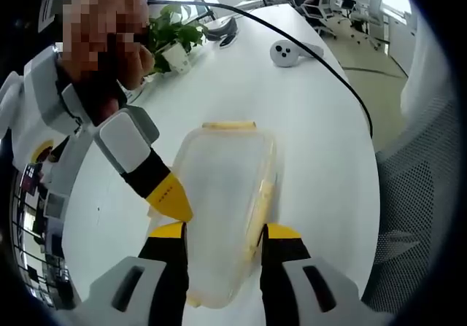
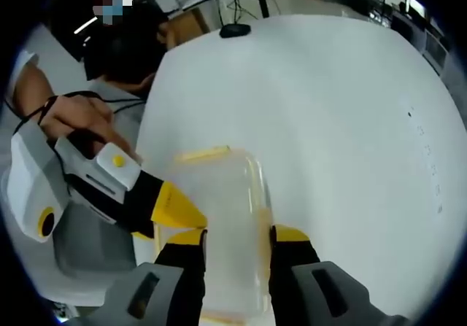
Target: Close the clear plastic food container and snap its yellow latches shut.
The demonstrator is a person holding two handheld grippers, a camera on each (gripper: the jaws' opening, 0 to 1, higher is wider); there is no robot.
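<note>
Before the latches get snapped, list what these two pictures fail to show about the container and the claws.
- Near end of the container and any latch there: left gripper view, hidden by the left claw.
- Same end in the right gripper view: cut off behind the right claw.
- Whether the lid is fully seated: clear plastic, glare, fisheye blur.
- Far yellow latch: too small to tell if snapped.
- Claw contact with the walls: cannot tell.

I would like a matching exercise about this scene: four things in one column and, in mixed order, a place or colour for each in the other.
Things:
1. food container
2. potted plant
3. black cable
4. latch

Descriptions:
A. green leaves, white pot
B. clear, between the left gripper's jaws
C. yellow, at the container's far end
D. runs across the white table

Pairs: 1-B, 2-A, 3-D, 4-C
</note>
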